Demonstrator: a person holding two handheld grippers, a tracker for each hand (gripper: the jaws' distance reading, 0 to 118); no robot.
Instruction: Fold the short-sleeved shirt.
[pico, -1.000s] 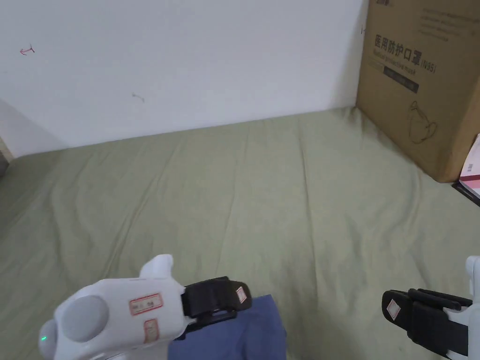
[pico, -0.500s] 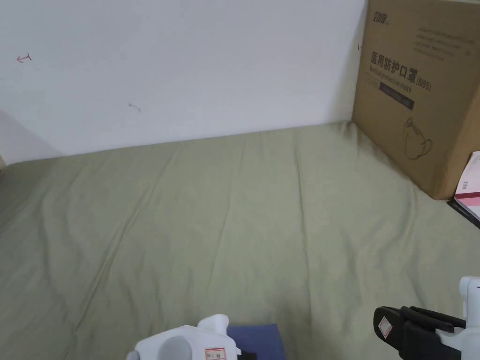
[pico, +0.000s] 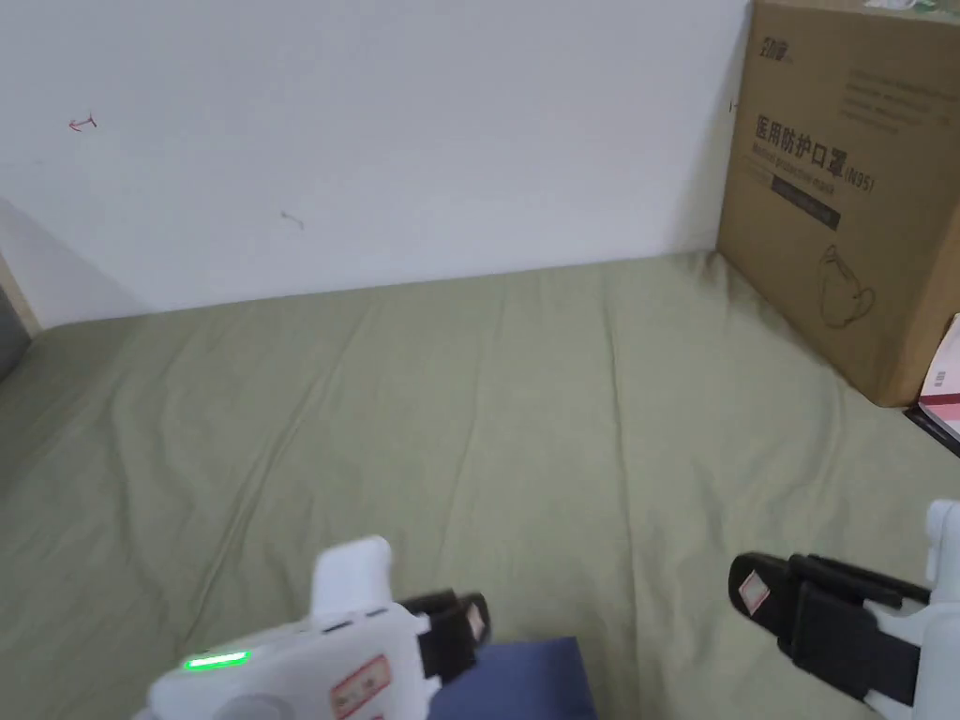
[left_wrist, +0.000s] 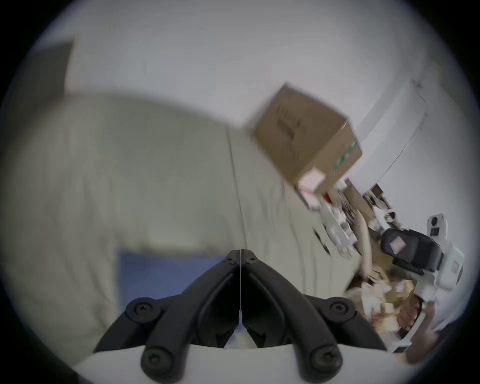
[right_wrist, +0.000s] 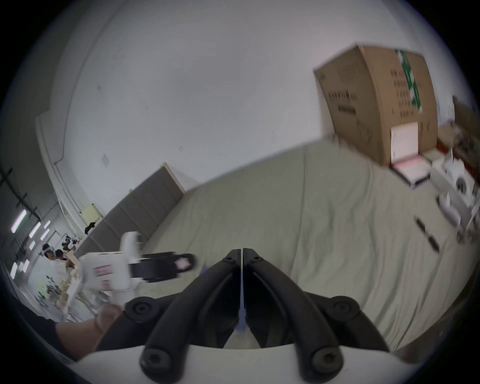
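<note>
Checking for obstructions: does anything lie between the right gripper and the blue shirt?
Nothing visible does. Only bare olive-green bedsheet separates the right gripper from the folded blue fabric shirt. The brown cardboard box stands far off by the wall.

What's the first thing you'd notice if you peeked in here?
A big brown box stands at the far right of the green sheet, against the white wall. At the near edge lies a blue shirt, with the left tongs above its corner and the right tongs off to the side.
</note>
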